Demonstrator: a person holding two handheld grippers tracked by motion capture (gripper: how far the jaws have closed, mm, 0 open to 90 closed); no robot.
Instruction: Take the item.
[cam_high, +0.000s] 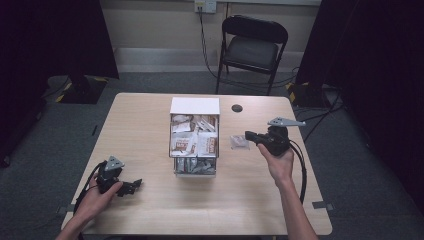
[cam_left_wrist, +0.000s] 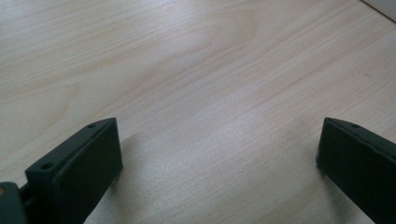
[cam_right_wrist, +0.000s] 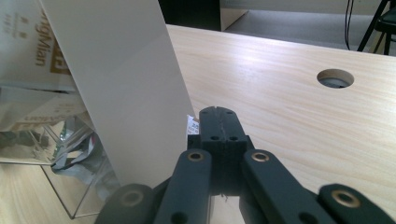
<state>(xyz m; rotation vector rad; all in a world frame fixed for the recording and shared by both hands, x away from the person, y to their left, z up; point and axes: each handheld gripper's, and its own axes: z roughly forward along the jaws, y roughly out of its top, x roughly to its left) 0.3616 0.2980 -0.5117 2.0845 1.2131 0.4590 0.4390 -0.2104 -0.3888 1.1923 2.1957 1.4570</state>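
Your right gripper (cam_high: 248, 136) has its jaws clenched on a small packet (cam_high: 239, 142) just right of the clear box (cam_high: 194, 173), which already holds many sachets. By my judgement that packet isn't in yet. Your left gripper (cam_high: 134, 185) rests spread and empty, near-left of the box.

The high view looks down from above the near side of the table (cam_high: 150, 210) and faces forward, far enough to take in the whole top, a chair (cam_high: 252, 47) and the floor behind. The left gripper view sits very low and close to the wood near the left corner, looking between its own jaws, which stand wide apart. The right gripper view looks along its own closed jaws, very near the white box (cam_right_wrist: 126, 88) in the middle. The high and right views share this box (cam_high: 195, 135) and the round hole (cam_right_wrist: 335, 78) in the table (cam_high: 237, 108).
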